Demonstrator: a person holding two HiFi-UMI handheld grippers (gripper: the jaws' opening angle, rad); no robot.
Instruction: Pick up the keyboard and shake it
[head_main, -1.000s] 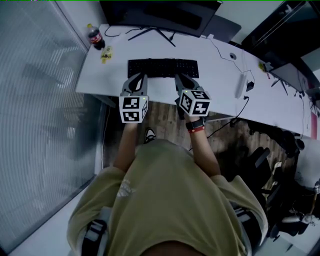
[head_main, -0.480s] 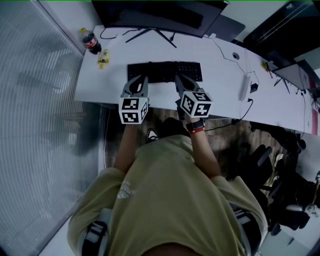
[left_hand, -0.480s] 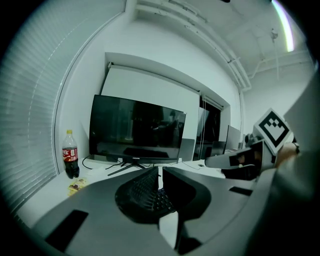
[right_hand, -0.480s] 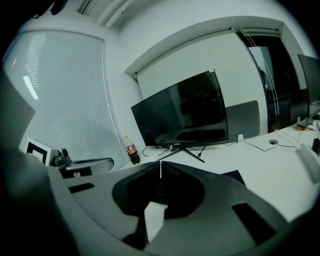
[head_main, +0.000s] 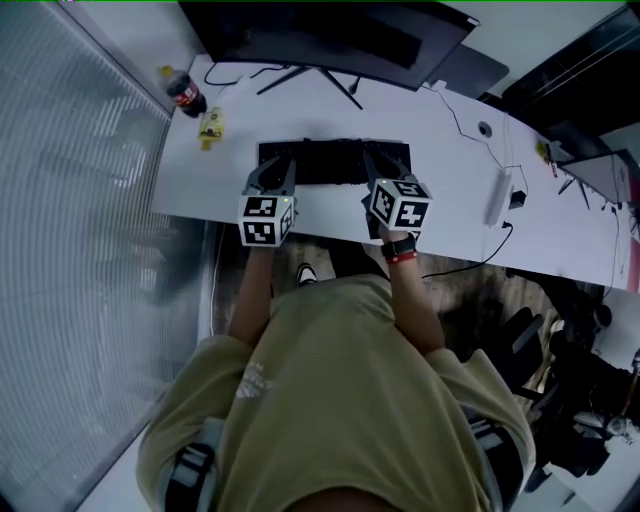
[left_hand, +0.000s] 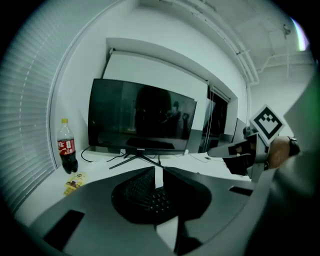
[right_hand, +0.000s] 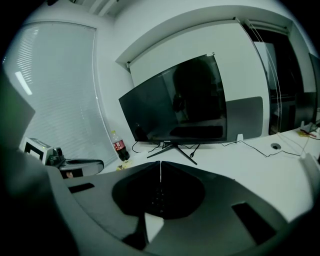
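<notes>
A black keyboard (head_main: 335, 160) lies flat on the white desk (head_main: 450, 160), in front of the monitor. My left gripper (head_main: 284, 164) is over the keyboard's left part, its tips above the keys. My right gripper (head_main: 371, 158) is over the right part in the same way. Both are shut with nothing between their jaws. In the left gripper view the shut left gripper (left_hand: 159, 172) points at the monitor stand, and the keyboard's keys (left_hand: 147, 192) show through the hollow of the jaws. The right gripper (right_hand: 160, 164) looks the same in its own view. Whether either touches the keys I cannot tell.
A wide black monitor (head_main: 330, 35) stands behind the keyboard on a splayed stand (head_main: 300, 70). A cola bottle (head_main: 186, 93) and a yellow packet (head_main: 210, 126) sit at the desk's left end. Cables and a white bar-shaped device (head_main: 497, 195) lie to the right. Blinds (head_main: 80, 200) run along the left.
Both grippers have moved forward and slightly down, from the keyboard's near edge to over its keys. Their jaws have stayed shut. The keyboard has not moved.
</notes>
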